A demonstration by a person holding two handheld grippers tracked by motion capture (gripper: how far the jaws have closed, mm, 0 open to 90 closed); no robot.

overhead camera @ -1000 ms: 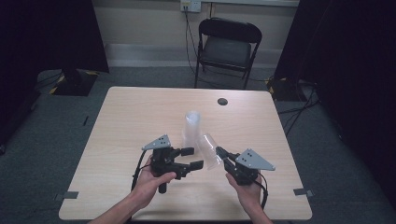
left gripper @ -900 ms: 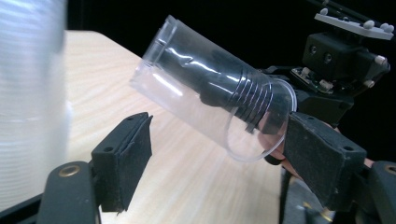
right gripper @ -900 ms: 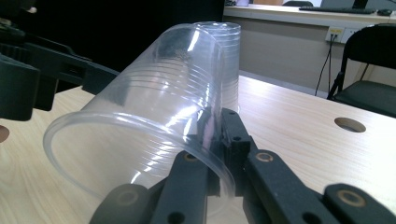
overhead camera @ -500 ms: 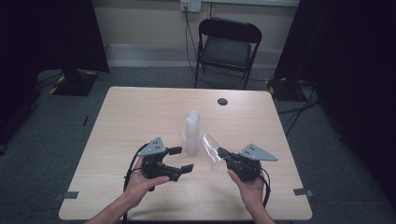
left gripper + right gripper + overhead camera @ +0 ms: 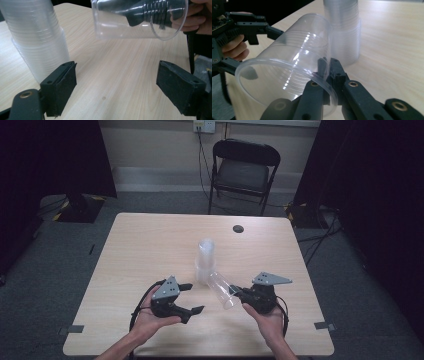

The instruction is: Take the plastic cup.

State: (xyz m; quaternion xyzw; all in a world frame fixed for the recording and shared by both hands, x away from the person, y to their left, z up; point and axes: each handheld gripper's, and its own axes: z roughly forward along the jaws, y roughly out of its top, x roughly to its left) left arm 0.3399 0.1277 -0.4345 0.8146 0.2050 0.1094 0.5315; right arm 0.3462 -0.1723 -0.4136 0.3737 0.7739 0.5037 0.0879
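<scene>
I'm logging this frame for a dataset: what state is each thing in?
left gripper: open, holding nothing.
right gripper: shut on the single cup's wall.
single cup: clear, empty, held tilted above the table.
cup stack: upright on the table, nested.
chair: unfolded, unoccupied.

The right gripper (image 5: 327, 75) pinches the rim of a clear plastic cup (image 5: 292, 67), tilted on its side just before a stack of cups (image 5: 343, 32); beyond the cup, the left gripper (image 5: 242, 30).

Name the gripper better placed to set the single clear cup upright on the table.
Right. The right gripper already pinches the clear cup's rim, tilted above the table; the left gripper is open, empty.
</scene>
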